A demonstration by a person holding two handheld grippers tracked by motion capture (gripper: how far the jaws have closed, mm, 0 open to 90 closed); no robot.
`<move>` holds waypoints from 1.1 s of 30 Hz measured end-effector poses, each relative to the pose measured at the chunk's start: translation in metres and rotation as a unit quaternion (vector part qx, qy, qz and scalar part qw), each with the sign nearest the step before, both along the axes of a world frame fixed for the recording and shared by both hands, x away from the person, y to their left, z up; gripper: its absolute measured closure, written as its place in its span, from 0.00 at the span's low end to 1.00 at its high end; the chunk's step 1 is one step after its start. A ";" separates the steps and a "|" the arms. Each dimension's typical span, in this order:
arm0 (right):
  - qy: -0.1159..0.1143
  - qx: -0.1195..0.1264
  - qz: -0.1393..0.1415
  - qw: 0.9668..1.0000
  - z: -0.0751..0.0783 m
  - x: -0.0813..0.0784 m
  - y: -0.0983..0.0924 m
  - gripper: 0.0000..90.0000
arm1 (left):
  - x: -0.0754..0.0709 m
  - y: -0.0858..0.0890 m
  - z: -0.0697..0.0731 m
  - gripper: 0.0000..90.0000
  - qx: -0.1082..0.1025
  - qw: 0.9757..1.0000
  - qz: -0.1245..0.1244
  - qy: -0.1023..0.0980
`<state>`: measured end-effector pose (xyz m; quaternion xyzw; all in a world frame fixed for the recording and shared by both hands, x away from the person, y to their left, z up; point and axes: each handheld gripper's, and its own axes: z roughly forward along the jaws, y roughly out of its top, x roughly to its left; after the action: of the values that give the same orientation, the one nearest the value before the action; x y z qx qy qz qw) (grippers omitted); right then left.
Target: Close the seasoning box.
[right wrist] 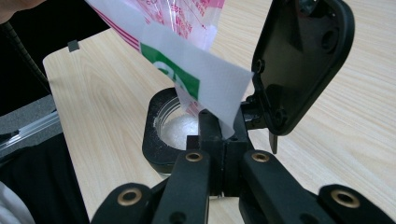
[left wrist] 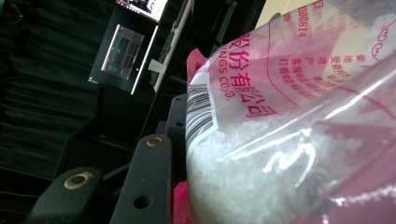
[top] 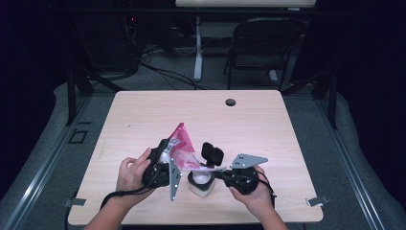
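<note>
Near the tabletop's (top: pixel 143 110) front edge, the left gripper (top: pixel 165 167) clamps a tilted pink bag (top: pixel 183 146); the right gripper (right wrist: pixel 223 135) seems closed on its corner above a jar (right wrist: pixel 161 135), which the right gripper view shows holding white grains.

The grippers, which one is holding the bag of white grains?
The left gripper: its jaws clamp the pink-printed bag, tilting it over the jar. The right gripper grips the jar's black rim beside its open lid.
</note>
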<state>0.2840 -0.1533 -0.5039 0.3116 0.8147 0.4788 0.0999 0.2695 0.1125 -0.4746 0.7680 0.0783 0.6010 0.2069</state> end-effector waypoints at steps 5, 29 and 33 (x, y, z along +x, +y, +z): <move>-0.001 0.002 -0.002 1.000 0.000 0.000 0.000 1.00 | 0.000 0.000 0.000 0.78 0.002 1.000 0.000 0.000; -0.006 0.005 -0.002 1.000 0.002 0.000 0.001 1.00 | 0.001 0.007 -0.008 0.78 -0.007 1.000 0.006 0.019; -0.007 0.006 -0.002 1.000 0.002 0.000 0.001 1.00 | 0.001 0.008 -0.009 0.78 -0.007 1.000 0.008 0.021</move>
<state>0.2837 -0.1519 -0.5021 0.3103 0.8105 0.4857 0.1044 0.2701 0.1205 -0.4834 0.7783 0.0927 0.5860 0.2054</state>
